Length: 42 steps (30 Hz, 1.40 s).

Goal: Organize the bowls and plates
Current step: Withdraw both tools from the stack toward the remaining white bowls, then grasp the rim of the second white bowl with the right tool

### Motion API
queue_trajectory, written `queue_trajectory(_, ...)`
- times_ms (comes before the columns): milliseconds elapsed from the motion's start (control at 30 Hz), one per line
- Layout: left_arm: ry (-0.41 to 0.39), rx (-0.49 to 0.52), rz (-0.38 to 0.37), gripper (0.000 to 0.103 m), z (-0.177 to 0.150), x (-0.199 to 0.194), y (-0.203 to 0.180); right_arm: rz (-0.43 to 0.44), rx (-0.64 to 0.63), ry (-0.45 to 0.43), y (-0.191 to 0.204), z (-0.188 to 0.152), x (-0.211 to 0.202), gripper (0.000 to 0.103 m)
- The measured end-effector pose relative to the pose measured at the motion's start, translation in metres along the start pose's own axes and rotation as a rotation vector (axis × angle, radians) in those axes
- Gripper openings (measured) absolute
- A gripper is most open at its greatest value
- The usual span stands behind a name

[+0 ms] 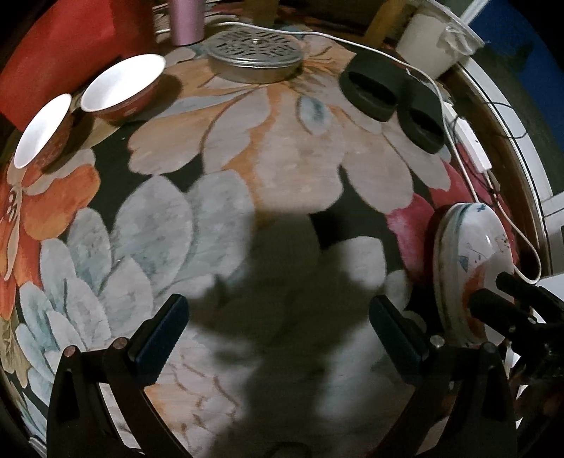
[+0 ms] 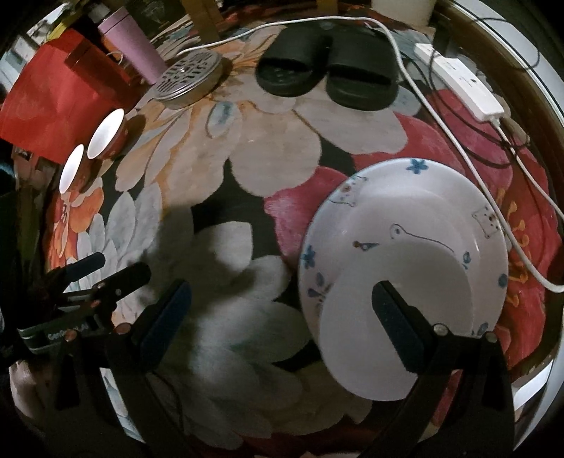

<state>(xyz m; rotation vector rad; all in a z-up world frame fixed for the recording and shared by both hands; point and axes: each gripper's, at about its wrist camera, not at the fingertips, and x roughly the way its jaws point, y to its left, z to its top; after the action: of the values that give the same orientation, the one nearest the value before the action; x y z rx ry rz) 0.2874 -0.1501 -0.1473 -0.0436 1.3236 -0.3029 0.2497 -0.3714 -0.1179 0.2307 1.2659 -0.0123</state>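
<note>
Hovering over the floral rug (image 1: pixel 282 158), both the left gripper (image 1: pixel 278 324) and the right gripper (image 2: pixel 282 310) are held wide open and empty; the painted plate (image 2: pixel 405 229) is lying under the right one.

Plate's (image 1: pixel 469 267) near rim behind other tongs (image 1: pixel 507 292); pink cup (image 1: pixel 185 21) top cropped, perhaps a flask

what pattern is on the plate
White plate with small blue flowers and line doodles; right wrist view.
</note>
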Motion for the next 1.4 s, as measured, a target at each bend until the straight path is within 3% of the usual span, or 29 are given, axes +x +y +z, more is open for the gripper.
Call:
queue_trajectory(700, -0.033, -0.134, 0.048, 0.102, -0.005, -0.015, 0.099, -0.007, -0.181, 0.054, 0.078, 0.010, 0.026, 0.103)
queue_trajectory(1000, -0.047, -0.188, 0.075, 0.102, -0.010, -0.024, 0.144, 0.021, -0.265, 0.128, 0.119, 0.026, 0.050, 0.103)
queue_trajectory(1167, -0.066, -0.229, 0.089, 0.102, -0.018, -0.031, 0.177, 0.099, -0.251, 0.169, 0.143, 0.044, 0.067, 0.103)
queue_trajectory(1400, -0.105, -0.317, 0.095, 0.102, -0.021, -0.040, 0.228, 0.110, -0.240, 0.186, 0.186, 0.091, 0.094, 0.103)
